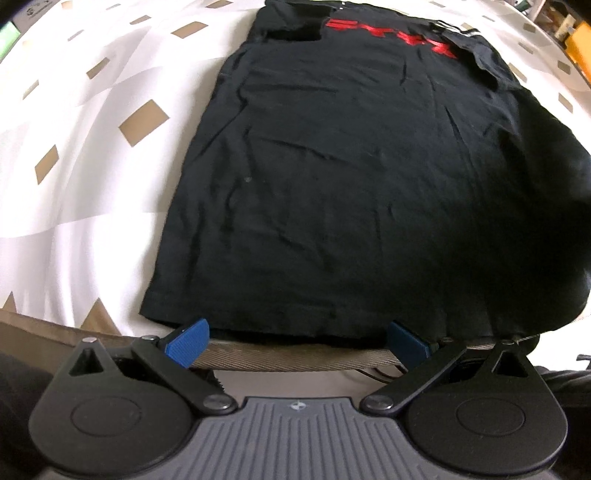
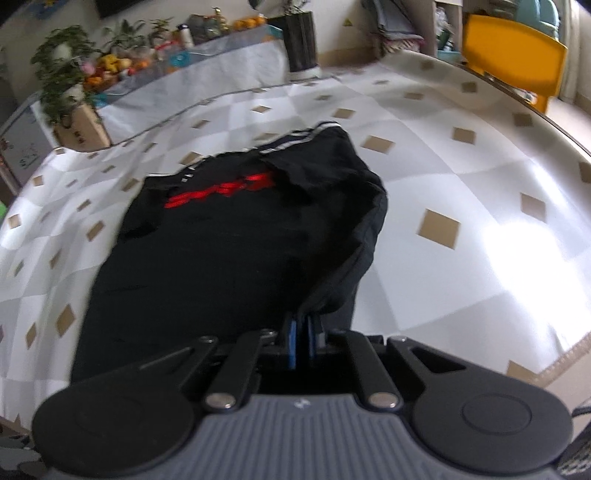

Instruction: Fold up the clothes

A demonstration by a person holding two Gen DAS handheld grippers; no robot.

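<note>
The black shirt lay on a table covered by a white cloth with tan diamonds, its hem toward the near edge and its red lettering toward the far end. The left side of the garment was folded in to a straight edge. A sleeve lay folded across the right end of the lettering. The fabric was mostly flat, with shallow creases.

In the right wrist view, the right side of the shirt was raised off the cloth, forming a ridge that ran from the near hem up to a white-striped trim at the far end. The right gripper had its blue pads pressed together on the near right edge of this raised fabric.

The left gripper sat at the near table edge, just short of the hem. Its jaws stood wide apart, with nothing between the blue pads.

Beyond the far side of the table stood a second covered table holding plants and fruit. A yellow chair stood at the far right.
</note>
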